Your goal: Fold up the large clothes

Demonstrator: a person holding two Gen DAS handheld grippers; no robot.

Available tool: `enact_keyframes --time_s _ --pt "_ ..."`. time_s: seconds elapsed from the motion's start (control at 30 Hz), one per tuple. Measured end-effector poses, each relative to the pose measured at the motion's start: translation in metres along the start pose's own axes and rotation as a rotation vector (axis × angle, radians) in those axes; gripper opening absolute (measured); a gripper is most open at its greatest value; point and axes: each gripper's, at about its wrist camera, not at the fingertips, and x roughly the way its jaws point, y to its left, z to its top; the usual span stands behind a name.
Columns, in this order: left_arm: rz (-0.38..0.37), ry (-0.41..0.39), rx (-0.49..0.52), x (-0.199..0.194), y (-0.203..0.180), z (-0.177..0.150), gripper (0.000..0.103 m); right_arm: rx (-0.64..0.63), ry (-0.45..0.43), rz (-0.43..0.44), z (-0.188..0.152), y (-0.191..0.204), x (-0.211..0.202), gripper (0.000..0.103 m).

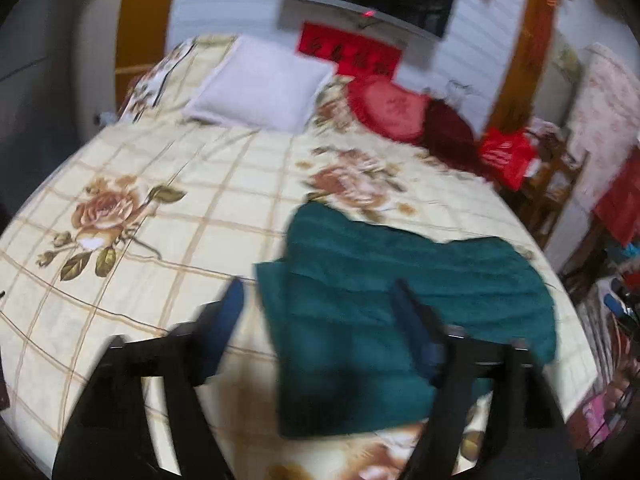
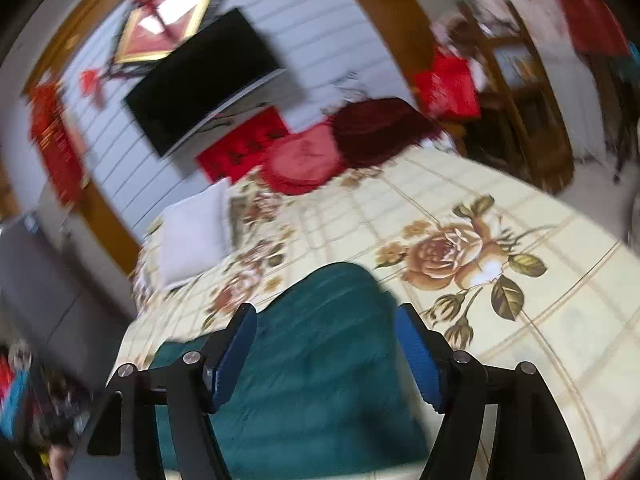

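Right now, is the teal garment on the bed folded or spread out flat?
Partly folded. The teal garment lies on the floral bedsheet with one layer doubled over another, its edges stepped. Both grippers are open above it.

The garment (image 1: 360, 312) is dark teal, with a soft ribbed look. It lies flat on the bed (image 1: 160, 208), partly folded in layers, at the lower centre of the left wrist view and the lower centre of the right wrist view (image 2: 316, 360).

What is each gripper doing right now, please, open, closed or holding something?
Left gripper: open, holding nothing, above the teal garment.
Right gripper: open, holding nothing, over the same garment.
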Motion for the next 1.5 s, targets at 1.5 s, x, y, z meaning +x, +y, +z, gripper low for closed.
enact_keyframes --time_s 1.5 --pt "-0.068 0.112 0.139 -0.127 -0.132 -0.142 0.087 -0.411 0.018 -0.104 -0.128 0.107 -0.178 0.081"
